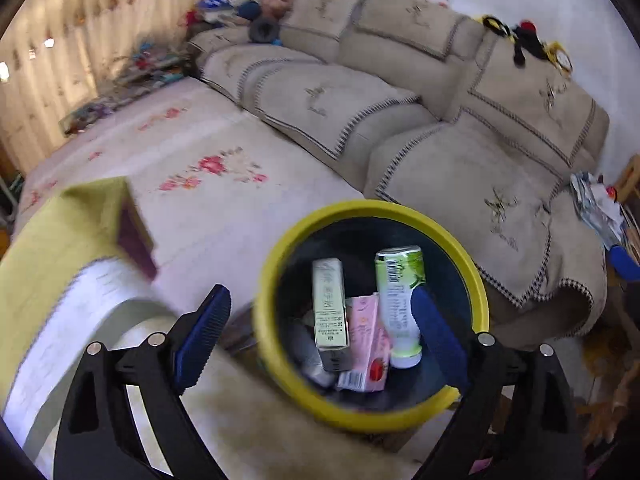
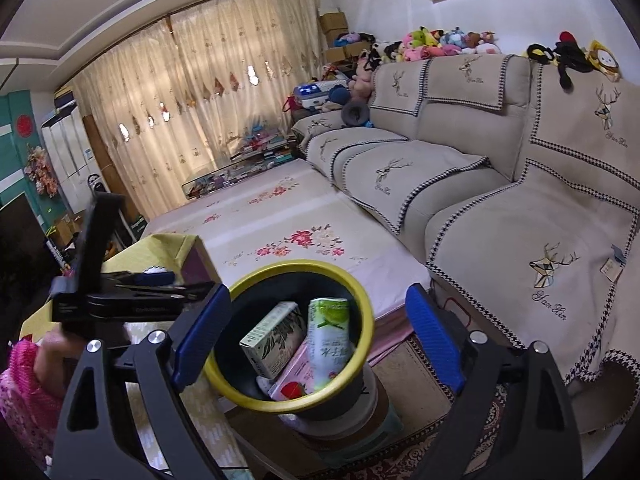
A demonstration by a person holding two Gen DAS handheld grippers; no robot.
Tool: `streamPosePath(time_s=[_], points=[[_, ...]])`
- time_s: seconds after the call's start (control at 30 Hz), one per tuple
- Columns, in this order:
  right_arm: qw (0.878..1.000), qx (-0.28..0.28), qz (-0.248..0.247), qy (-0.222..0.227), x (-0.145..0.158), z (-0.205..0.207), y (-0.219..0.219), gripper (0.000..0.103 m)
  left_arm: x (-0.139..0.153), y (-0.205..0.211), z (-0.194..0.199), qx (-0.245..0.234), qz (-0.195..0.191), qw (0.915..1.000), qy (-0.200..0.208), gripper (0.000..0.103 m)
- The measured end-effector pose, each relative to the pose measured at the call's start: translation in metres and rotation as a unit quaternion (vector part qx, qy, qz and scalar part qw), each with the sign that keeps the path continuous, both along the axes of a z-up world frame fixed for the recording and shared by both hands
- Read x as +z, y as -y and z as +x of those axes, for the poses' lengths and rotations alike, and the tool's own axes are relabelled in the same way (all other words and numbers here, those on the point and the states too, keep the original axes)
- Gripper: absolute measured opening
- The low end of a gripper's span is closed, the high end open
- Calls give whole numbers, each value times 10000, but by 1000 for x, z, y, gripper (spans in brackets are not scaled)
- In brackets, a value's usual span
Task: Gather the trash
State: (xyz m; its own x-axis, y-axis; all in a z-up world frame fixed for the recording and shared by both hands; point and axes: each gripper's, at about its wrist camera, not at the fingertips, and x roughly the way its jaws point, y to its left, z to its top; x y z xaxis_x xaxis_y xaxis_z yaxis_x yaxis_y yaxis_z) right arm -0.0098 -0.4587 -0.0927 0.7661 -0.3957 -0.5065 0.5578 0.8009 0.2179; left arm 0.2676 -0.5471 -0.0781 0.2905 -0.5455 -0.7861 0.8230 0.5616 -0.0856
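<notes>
The green bottle (image 1: 400, 304) stands nearly upright in the yellow-rimmed bin (image 1: 272, 280), cap down, beside a grey-green box (image 1: 329, 312) and a pink carton (image 1: 366, 344). Left gripper (image 1: 320, 336) and right gripper (image 2: 316, 340) both gape wide, empty, above it.

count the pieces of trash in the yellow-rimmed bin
3 clear ones in the bin: a pale green carton on the left, a green-and-white bottle upside down on the right, a pink carton between and beneath them. Greyish bits underneath may be more.
</notes>
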Motion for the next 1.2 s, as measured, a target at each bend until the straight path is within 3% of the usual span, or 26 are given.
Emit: streamPosePath(time_s=[0.23, 0.33, 0.43, 0.57, 0.63, 0.73, 0.87, 0.97, 1.2], points=[[9987, 517, -7, -14, -1, 13, -45, 87, 49, -152, -38, 804, -559, 9936, 556, 98], [9972, 737, -121, 40, 1, 16, -73, 87, 56, -220, -61, 1325, -657, 9866, 692, 98], [9950, 941, -322, 34, 4, 17, -101, 88, 61, -284, -85, 1957, -717, 9744, 848, 98], [9914, 1171, -585, 43, 11, 15, -132, 90, 65, -360, -120, 2807, -694, 9501, 1171, 98], [9898, 1246, -684, 70, 15, 12, -144, 91, 71, -400, -140, 3367, -675, 9280, 1444, 98], [9873, 1369, -802, 108, 23, 5, -158, 92, 79, -449, -164, 3959, -759, 9016, 1571, 98], [9854, 1413, -947, 103, 31, -6, -171, 92, 90, -490, -189, 4302, -934, 8844, 1548, 98], [9857, 1392, -948, 110, 35, -14, -174, 93, 94, -503, -208, 4317, -1014, 8820, 1596, 98], [9854, 1441, -898, 115, 33, -23, -179, 94, 91, -492, -235, 4250, -1001, 8854, 1594, 98]])
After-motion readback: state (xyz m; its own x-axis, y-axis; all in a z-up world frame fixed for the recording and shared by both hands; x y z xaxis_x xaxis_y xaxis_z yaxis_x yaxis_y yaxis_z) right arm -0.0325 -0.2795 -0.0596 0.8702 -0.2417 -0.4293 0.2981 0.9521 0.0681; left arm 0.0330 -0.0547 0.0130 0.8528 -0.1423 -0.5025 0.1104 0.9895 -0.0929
